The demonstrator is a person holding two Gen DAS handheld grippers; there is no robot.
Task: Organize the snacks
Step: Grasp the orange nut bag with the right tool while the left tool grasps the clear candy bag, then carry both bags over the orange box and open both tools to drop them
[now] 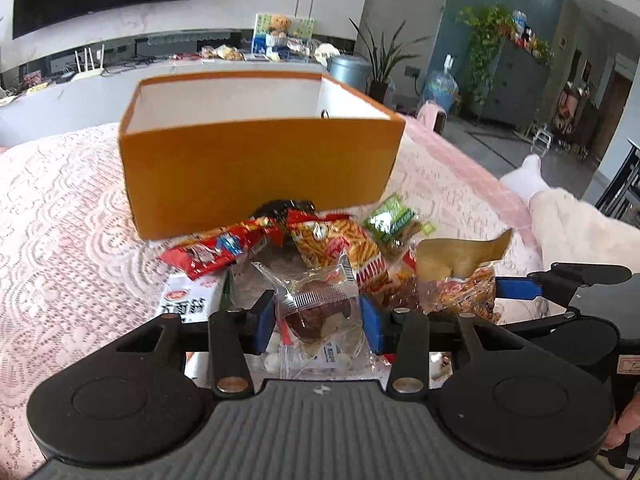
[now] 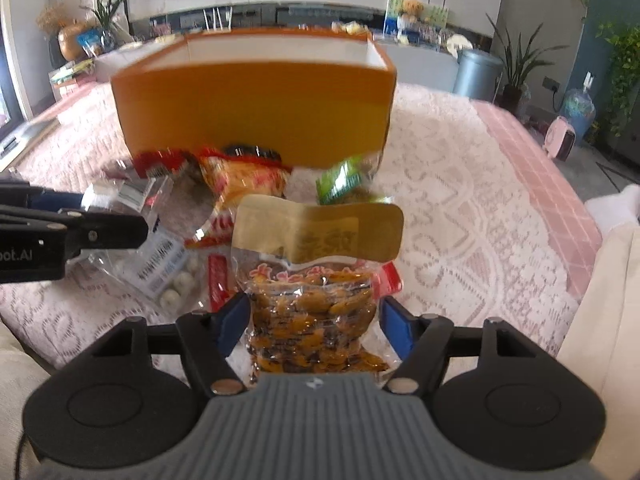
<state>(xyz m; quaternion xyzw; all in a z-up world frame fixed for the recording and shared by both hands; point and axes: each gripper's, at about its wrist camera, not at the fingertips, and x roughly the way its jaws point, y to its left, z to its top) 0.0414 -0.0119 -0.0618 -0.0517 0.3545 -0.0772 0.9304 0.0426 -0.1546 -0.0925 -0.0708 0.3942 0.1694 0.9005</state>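
While the left hand-held gripper clamps a clear pastry packet and the right hand-held gripper pinches a nut bag, loose snack packets crowd the lace-covered table against the orange box beyond.

Orange box, snacks on lace cloth

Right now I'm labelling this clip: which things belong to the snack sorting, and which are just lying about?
Belongs to the job:
orange box
clear-wrapped pastry in the left gripper
bag of orange-brown snacks in the right gripper
red packet
green packet

Lying about:
lace cloth
grey bin
teddy bear
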